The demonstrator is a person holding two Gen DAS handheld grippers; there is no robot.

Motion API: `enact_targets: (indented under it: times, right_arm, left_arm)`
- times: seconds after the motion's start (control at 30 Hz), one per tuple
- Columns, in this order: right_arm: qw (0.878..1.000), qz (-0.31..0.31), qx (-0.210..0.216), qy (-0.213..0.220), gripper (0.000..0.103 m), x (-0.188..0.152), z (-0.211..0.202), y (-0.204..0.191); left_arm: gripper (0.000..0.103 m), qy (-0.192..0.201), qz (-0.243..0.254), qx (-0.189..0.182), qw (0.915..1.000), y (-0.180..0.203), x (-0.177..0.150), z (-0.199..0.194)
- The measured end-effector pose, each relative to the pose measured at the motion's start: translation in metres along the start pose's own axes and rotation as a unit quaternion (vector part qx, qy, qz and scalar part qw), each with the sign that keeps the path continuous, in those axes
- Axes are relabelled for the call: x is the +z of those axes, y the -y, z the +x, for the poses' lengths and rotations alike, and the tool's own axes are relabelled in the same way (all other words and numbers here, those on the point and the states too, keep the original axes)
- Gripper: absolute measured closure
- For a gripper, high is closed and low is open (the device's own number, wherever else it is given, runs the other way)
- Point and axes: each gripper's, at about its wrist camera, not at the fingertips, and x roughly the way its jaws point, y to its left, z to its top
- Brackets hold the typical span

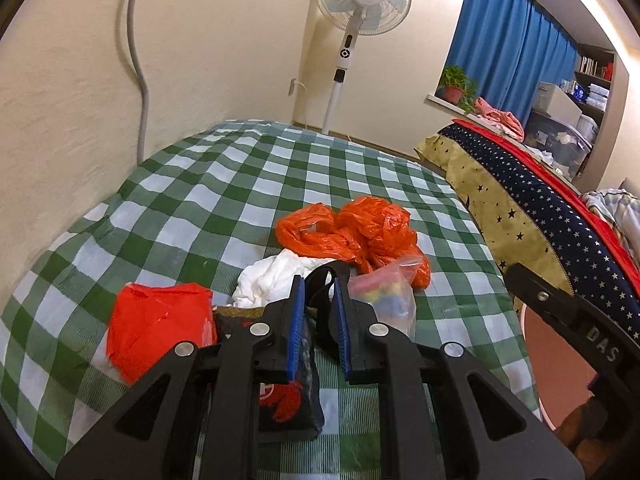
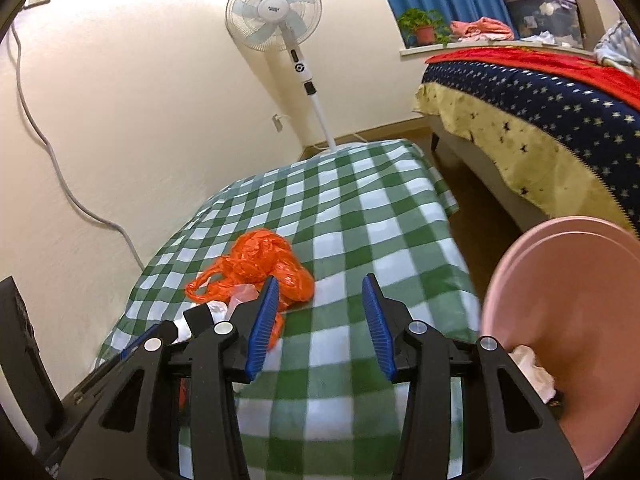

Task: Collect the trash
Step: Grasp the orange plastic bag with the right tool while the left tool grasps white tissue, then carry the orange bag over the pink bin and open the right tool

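Trash lies on a green checked tablecloth (image 1: 208,184): an orange plastic bag (image 1: 356,232), white crumpled paper (image 1: 268,276), a clear zip bag (image 1: 384,300), a red bag (image 1: 156,324) and a dark snack packet (image 1: 296,396). My left gripper (image 1: 318,292) has its blue pads narrowly apart around a black strap or bag (image 1: 324,280); whether it grips it is unclear. My right gripper (image 2: 320,292) is open and empty above the cloth (image 2: 344,216), right of the orange bag (image 2: 256,264). A pink bin (image 2: 560,320) at right holds a white wad (image 2: 532,364).
A standing fan (image 1: 360,4) is by the far wall. A bed with star-patterned covers (image 1: 532,208) stands to the right. The pink bin (image 1: 548,344) sits off the table's right edge, with my right gripper's body (image 1: 568,312) above it. A cable (image 2: 44,140) runs down the wall.
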Motion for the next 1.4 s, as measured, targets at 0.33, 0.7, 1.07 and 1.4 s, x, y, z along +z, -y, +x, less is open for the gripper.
enact_targets:
  times: [0.33, 0.7, 1.07, 1.4]
  right_arm:
    - [0.998, -0.006, 0.019, -0.053, 0.058, 0.007, 0.057, -0.010]
    - [0.992, -0.009, 0.027, -0.123, 0.071, 0.007, 0.097, -0.013]
    - [0.996, -0.015, 0.027, -0.087, 0.096, 0.010, 0.073, -0.010]
    - [0.999, -0.030, 0.001, -0.022, 0.096, 0.029, 0.005, -0.012]
  left_arm:
    - [0.086, -0.011, -0.002, -0.010, 0.9999, 0.003, 0.008, 0.018]
    - [0.086, -0.048, -0.011, -0.006, 0.9988, 0.000, 0.007, 0.034]
    - [0.100, -0.051, -0.011, -0.019, 0.9985, 0.000, 0.005, 0.029]
    - [0.100, -0.004, 0.005, -0.028, 0.9996, 0.011, 0.022, -0.018]
